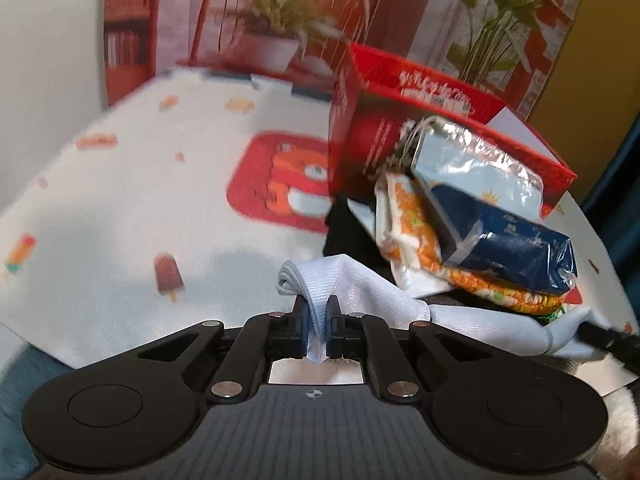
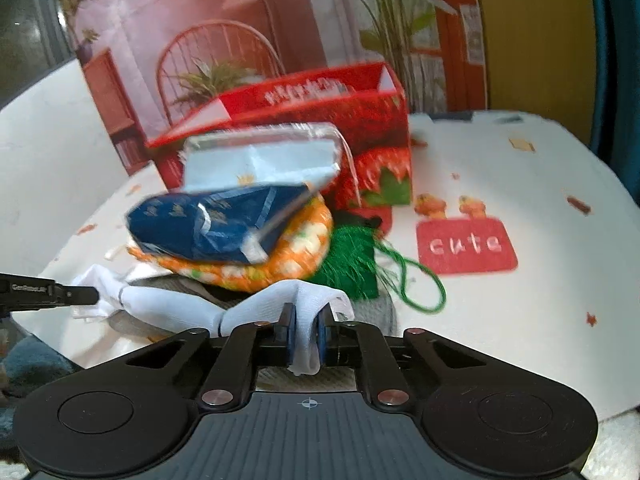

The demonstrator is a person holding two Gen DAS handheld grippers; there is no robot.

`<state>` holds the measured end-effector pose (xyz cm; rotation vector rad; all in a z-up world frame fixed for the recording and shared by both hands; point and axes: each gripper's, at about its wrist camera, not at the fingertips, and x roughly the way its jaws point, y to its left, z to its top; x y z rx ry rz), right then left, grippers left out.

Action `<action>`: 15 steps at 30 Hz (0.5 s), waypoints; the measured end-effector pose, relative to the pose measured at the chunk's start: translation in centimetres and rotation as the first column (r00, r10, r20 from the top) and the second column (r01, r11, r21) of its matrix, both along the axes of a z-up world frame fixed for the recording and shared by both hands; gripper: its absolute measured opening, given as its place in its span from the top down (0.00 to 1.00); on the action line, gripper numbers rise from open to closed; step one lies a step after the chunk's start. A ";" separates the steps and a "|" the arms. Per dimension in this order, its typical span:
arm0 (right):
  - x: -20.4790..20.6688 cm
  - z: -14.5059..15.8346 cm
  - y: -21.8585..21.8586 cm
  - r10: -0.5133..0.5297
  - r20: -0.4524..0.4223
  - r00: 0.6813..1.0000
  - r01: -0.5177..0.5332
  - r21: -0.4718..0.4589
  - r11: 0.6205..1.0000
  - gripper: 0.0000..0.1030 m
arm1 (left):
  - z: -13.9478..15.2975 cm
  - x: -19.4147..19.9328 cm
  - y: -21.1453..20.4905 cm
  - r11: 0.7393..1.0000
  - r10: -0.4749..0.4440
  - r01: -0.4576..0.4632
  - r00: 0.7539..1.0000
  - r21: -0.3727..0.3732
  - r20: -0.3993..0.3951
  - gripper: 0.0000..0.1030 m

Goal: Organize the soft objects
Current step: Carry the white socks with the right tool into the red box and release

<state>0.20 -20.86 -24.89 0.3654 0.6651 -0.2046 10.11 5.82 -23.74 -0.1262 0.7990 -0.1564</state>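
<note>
My left gripper [image 1: 316, 322] and right gripper [image 2: 306, 330] are each clamped on an end of the white cloth [image 1: 362, 286], which lies at the table's near edge beneath the stacked packets [image 2: 240, 216]. I judge it light, limp; edge pinches suit.

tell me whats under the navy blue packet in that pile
The navy blue packet rests on an orange patterned cloth, with a green tasselled piece beside that. Whatever lies lower in the pile is mostly covered.
</note>
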 end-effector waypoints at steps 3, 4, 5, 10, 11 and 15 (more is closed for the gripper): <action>-0.6 1.6 0.3 0.018 0.069 0.997 -0.016 -0.025 1.000 0.91 | 2.0 -1.0 0.2 1.000 -0.001 0.002 0.996 -0.013 0.091 0.92; -0.8 2.2 0.3 0.021 0.089 0.996 -0.018 -0.034 0.999 0.91 | 2.8 -1.3 0.4 1.000 0.003 0.000 0.993 -0.029 0.117 0.92; -1.0 2.9 0.3 0.024 0.111 0.994 -0.019 -0.044 0.999 0.91 | 3.7 -1.6 0.7 0.999 0.006 0.000 0.989 -0.044 0.149 0.92; -1.4 6.0 0.0 0.036 0.203 0.979 -0.022 -0.073 0.997 0.91 | 7.0 -1.9 0.4 0.998 0.001 0.014 0.970 -0.061 0.244 0.92; -1.2 6.5 -0.1 0.040 0.209 0.977 -0.024 -0.076 0.997 0.91 | 7.7 -1.5 0.1 0.998 -0.005 0.022 0.967 -0.061 0.255 0.92; 0.7 8.4 -1.0 0.056 0.227 0.972 -0.029 -0.122 0.992 0.91 | 9.5 1.4 -1.4 0.999 -0.018 0.030 0.965 -0.040 0.262 0.92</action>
